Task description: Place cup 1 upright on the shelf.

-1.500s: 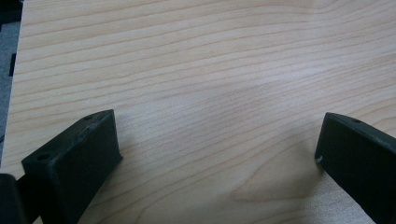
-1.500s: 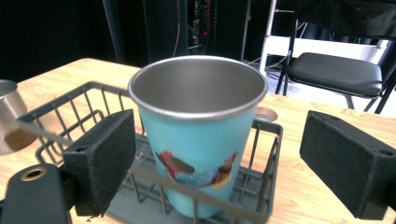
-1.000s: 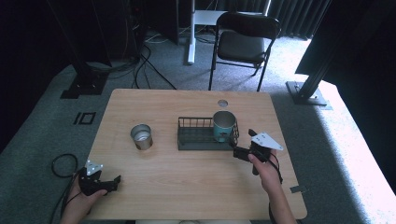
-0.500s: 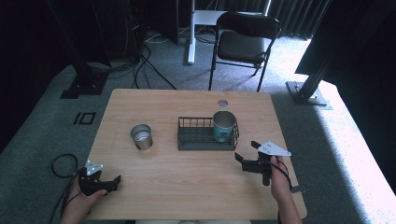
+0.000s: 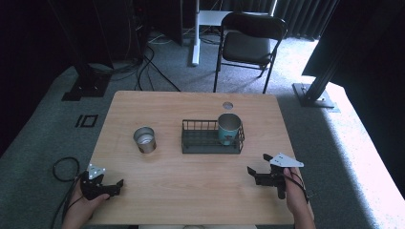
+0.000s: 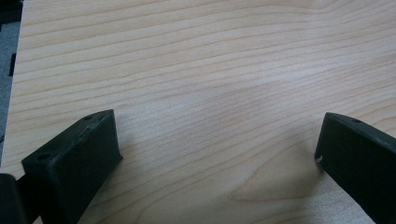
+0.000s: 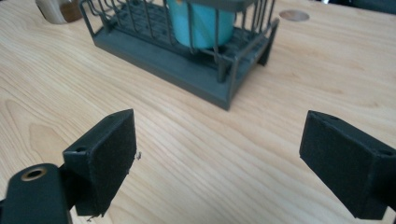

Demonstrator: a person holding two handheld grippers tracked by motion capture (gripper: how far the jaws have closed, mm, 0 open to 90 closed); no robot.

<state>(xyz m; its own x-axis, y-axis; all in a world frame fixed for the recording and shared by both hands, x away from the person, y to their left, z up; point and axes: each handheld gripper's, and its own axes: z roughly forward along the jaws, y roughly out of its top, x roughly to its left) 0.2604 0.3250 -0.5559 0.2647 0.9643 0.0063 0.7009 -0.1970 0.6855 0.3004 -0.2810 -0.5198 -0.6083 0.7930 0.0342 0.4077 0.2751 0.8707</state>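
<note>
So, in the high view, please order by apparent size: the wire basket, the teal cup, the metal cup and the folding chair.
1. folding chair, though it stands farther away
2. wire basket
3. teal cup and metal cup look about alike; I cannot rank them.

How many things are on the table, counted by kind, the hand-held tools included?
Cups: 2, a teal cup and a metal cup.
Wire baskets: 1, the basket with the teal cup inside.
Tools: 2, left tool and right tool, both open.
Total: 5.
</note>
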